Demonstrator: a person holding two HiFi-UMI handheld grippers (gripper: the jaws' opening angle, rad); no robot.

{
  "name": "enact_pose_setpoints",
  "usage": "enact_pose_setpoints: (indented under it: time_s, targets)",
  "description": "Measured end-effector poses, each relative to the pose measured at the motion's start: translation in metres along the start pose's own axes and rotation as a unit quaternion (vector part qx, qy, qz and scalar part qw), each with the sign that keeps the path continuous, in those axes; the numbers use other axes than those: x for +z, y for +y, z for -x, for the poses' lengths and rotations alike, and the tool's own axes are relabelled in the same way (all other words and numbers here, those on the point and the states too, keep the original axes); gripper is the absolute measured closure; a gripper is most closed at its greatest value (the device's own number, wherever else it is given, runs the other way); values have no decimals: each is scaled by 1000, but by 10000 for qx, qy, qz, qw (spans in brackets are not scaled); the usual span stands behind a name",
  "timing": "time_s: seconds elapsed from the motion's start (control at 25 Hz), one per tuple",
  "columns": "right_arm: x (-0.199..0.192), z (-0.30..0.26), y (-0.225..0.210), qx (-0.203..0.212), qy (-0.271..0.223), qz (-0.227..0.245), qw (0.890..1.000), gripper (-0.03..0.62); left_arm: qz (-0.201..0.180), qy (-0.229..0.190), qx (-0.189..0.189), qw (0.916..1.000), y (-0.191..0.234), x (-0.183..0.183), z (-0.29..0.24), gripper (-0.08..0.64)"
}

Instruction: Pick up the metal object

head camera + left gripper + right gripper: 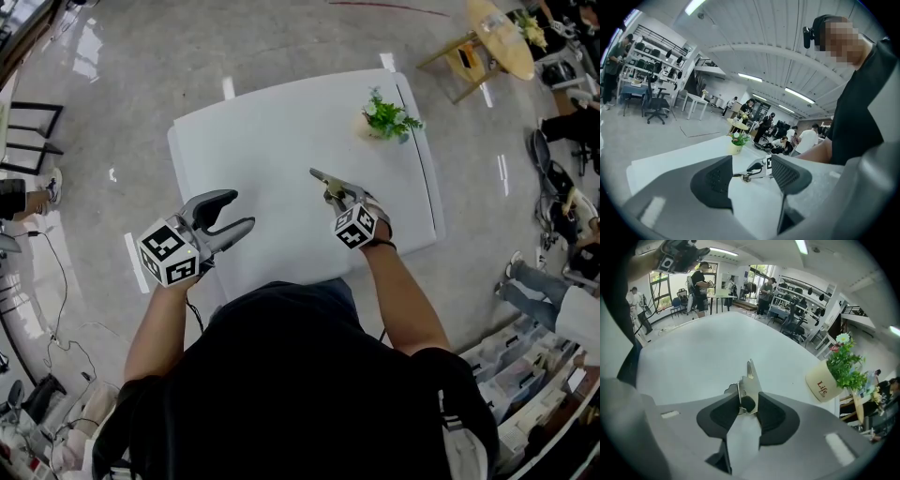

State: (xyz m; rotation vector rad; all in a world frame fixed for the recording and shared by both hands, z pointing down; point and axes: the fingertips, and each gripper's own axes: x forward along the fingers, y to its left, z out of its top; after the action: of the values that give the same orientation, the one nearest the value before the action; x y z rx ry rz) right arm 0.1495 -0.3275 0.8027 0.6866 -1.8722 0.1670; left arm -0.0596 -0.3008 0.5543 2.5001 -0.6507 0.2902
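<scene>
The metal object [326, 180], a flat silvery tool with a pointed tip, is on the near right part of the white table [272, 122]. My right gripper [337, 197] points steeply down and is shut on it. In the right gripper view the tool [746, 386] stands between the two dark pads [725, 412], which touch its sides, and its tip sticks out ahead. Whether it still rests on the tabletop I cannot tell. My left gripper [234, 214] hovers open and holds nothing at the table's near left. Between its jaws I see the tool [746, 176] and the right gripper [758, 165].
A small cream pot with a green plant [386, 116] stands at the table's far right, also in the right gripper view [826, 380]. Round the table are a wooden round table [499, 36], chairs, shelves, floor cables and several people.
</scene>
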Motion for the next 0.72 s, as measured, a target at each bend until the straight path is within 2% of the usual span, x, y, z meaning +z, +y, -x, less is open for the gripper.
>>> enact_pose_setpoints:
  time_s: [0.72]
  targets:
    - [7, 10, -8, -157, -43, 283, 9995, 527, -9, -8, -2, 10000, -7, 12, 4, 302]
